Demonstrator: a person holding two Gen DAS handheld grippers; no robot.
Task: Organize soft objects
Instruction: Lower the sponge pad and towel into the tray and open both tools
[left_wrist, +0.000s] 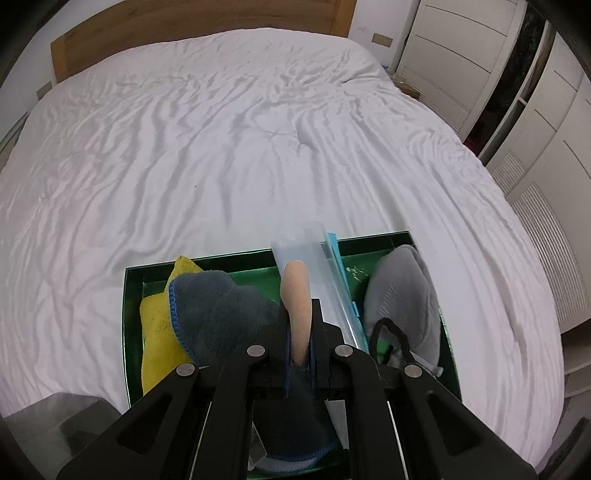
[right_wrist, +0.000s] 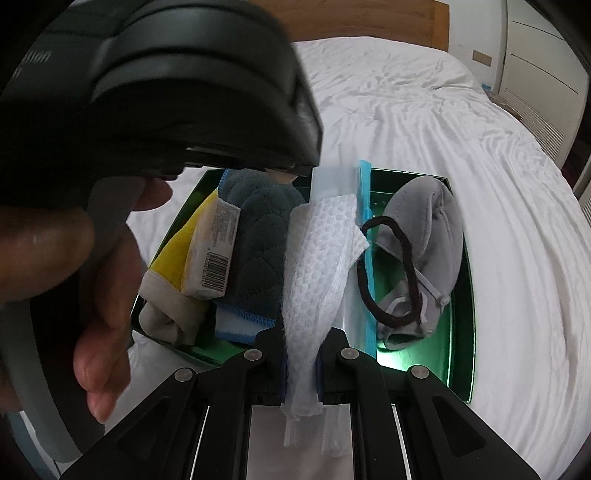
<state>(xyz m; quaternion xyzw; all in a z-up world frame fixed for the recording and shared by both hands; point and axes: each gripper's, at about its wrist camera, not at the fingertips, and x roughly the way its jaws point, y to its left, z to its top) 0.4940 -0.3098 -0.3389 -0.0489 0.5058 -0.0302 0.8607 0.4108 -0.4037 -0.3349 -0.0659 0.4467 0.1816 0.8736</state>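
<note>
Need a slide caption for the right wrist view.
Right gripper clamps a white mesh cloth over the green tray on the bed.

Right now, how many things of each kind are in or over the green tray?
Cloths (yellow fleece, dark grey plush, white waffle-weave): 3
Grey fabric mask: 1
Brown elastic hair loop: 1
Clear zip bag, blue seal: 1
Peach foam piece: 1
Barcoded wrapped pack: 1
Total: 8

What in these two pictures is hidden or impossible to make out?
- Left wrist view: the near end of the green tray is hidden behind the left gripper.
- Right wrist view: the bed on the left is hidden by a hand.
- Barcode label: print too small.
</note>
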